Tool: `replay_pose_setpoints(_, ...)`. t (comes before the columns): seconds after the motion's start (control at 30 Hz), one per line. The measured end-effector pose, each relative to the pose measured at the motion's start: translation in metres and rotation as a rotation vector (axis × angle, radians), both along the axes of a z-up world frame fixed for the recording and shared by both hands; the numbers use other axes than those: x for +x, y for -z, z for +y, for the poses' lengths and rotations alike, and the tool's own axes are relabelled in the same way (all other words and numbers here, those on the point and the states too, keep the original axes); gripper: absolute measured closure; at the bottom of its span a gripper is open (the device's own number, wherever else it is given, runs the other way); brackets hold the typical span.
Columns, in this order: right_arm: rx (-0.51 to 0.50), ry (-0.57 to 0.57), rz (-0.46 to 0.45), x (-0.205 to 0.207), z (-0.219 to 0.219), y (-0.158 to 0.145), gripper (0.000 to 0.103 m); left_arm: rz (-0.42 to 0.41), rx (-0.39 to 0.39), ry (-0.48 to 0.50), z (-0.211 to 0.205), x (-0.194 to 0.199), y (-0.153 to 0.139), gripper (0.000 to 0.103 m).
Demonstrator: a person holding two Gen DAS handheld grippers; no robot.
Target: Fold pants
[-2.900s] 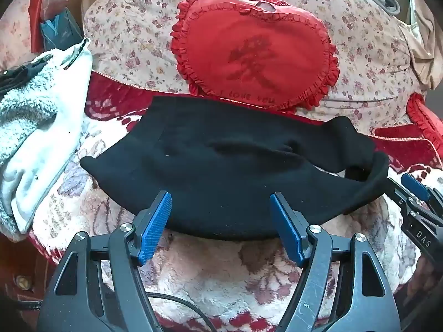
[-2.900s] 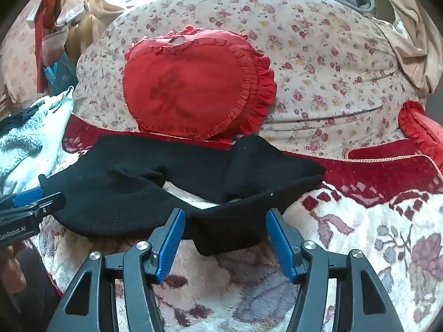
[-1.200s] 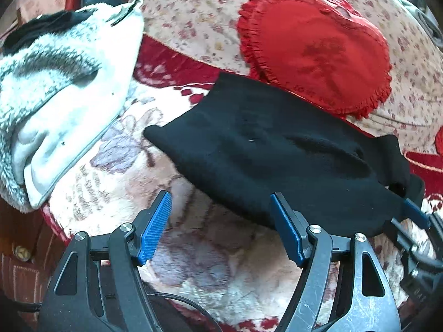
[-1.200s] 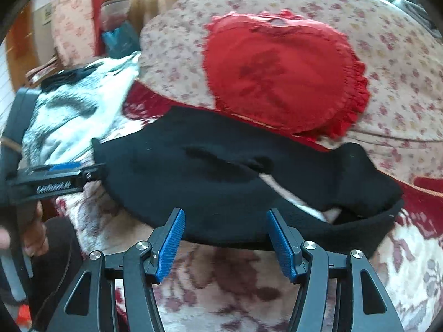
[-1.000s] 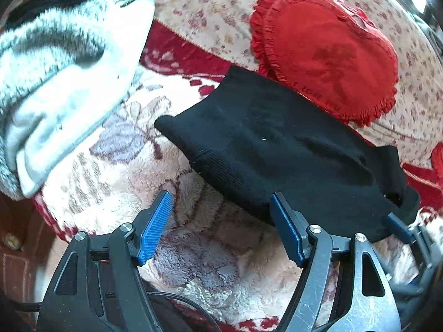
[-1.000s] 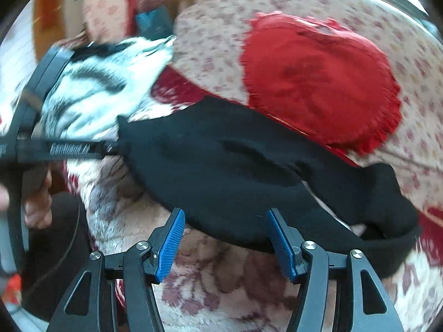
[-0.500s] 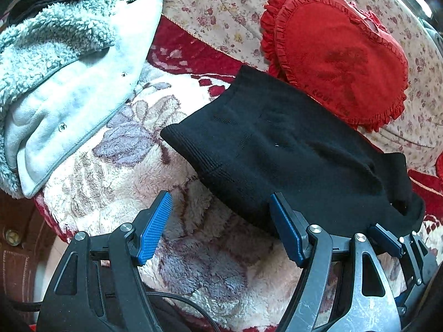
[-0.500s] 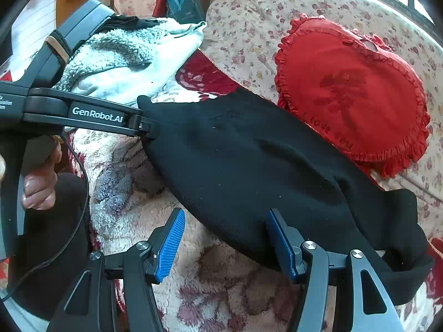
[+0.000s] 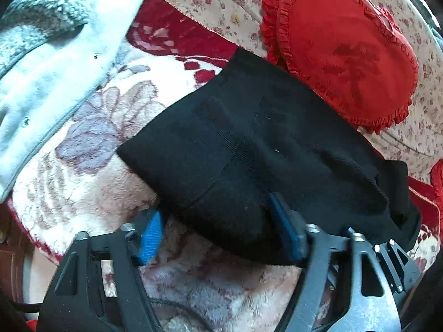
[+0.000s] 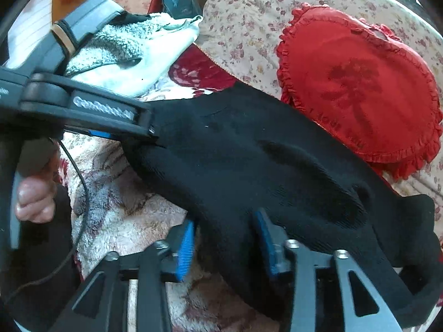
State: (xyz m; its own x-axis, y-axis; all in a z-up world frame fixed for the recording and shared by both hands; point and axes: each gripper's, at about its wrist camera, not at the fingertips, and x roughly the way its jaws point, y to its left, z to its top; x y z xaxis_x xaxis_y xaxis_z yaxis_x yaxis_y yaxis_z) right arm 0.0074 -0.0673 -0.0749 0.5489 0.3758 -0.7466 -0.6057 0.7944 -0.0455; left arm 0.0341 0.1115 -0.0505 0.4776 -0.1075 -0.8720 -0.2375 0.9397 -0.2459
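Note:
The black pants (image 9: 249, 149) lie folded in a long band across the flowered sofa seat, in front of a red heart cushion. My left gripper (image 9: 216, 227) is open, and the near edge of the pants lies between its blue pads. In the right wrist view the pants (image 10: 249, 160) run from upper left to lower right. My right gripper (image 10: 224, 240) is open but narrower, with the pants' near edge between its pads. The left gripper (image 10: 149, 131) shows there at the pants' left end.
A red heart cushion (image 9: 343, 49) leans on the floral backrest (image 9: 216, 2) behind the pants. A pale fleece garment (image 9: 49, 44) lies at the left. The fluffy flowered blanket (image 9: 91, 149) covers the seat. A hand (image 10: 33, 196) holds the left gripper's handle.
Both grippers have moved forward onto the near edge of the pants, so cloth now sits between the pads. The right gripper's jaws have narrowed.

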Motion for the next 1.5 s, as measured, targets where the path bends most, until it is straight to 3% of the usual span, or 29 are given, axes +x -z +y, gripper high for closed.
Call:
replay_pose_setpoints(0.03, 0.011, -0.005, 0.004, 0.0, 0.001, -0.001, 0.079, -0.004, 0.003, 0.003, -0.001, 0.0, 0.0, 0.059)
replay_pose_setpoints(0.07, 0.017, -0.01, 0.011, 0.0, 0.002, -0.003, 0.086, -0.013, -0.007, 0.008, -0.001, 0.0, -0.002, 0.075)
replay_pose_setpoints(0.1, 0.019, -0.013, 0.016, -0.002, 0.004, -0.005, 0.089, -0.017, -0.023, 0.012, 0.0, -0.001, -0.004, 0.084)
replay_pose_setpoints(0.3, 0.084, -0.072, 0.062, -0.015, 0.018, -0.03, 0.095, -0.112, 0.027, 0.022, 0.011, -0.031, -0.039, 0.087)
replay_pose_setpoints(0.43, 0.082, -0.109, 0.06, -0.023, 0.039, -0.026, 0.095, -0.047, 0.071, 0.014, 0.014, -0.032, -0.021, 0.087)
replay_pose_setpoints(0.53, 0.092, -0.073, 0.181, -0.016, 0.036, -0.01, 0.093, -0.019, 0.077, 0.01, 0.01, -0.035, -0.006, 0.086)
replay_pose_setpoints(0.6, 0.163, -0.06, 0.219, -0.016, 0.019, -0.02, 0.09, -0.035, 0.105, 0.014, 0.008, -0.038, -0.01, 0.085)
replay_pose_setpoints(0.73, 0.23, 0.109, 0.131, -0.015, -0.049, -0.06, 0.083, -0.043, 0.119, 0.018, 0.005, -0.037, -0.016, 0.085)
replay_pose_setpoints(0.83, 0.263, 0.32, 0.072, -0.002, -0.117, -0.081, 0.071, -0.03, 0.126, 0.016, 0.005, -0.036, -0.012, 0.085)
replay_pose_setpoints(0.9, 0.266, 0.469, 0.061, 0.009, -0.16, -0.083, 0.069, -0.024, 0.126, 0.013, 0.004, -0.035, -0.01, 0.085)
replay_pose_setpoints(1.03, 0.265, 0.691, 0.145, 0.041, -0.227, -0.075, 0.069, -0.015, 0.125, 0.006, 0.003, -0.032, -0.007, 0.084)
replay_pose_setpoints(1.13, 0.315, 0.77, 0.199, 0.059, -0.258, -0.07, 0.069, -0.014, 0.136, 0.01, 0.001, -0.031, -0.007, 0.084)
replay_pose_setpoints(1.33, 0.379, 0.865, 0.297, 0.097, -0.274, -0.063, 0.067, -0.01, 0.14, 0.008, 0.001, -0.03, -0.006, 0.084)
replay_pose_setpoints(1.5, 0.378, 0.961, 0.415, 0.111, -0.287, -0.039, 0.067, -0.013, 0.126, 0.006, 0.004, -0.031, -0.006, 0.084)
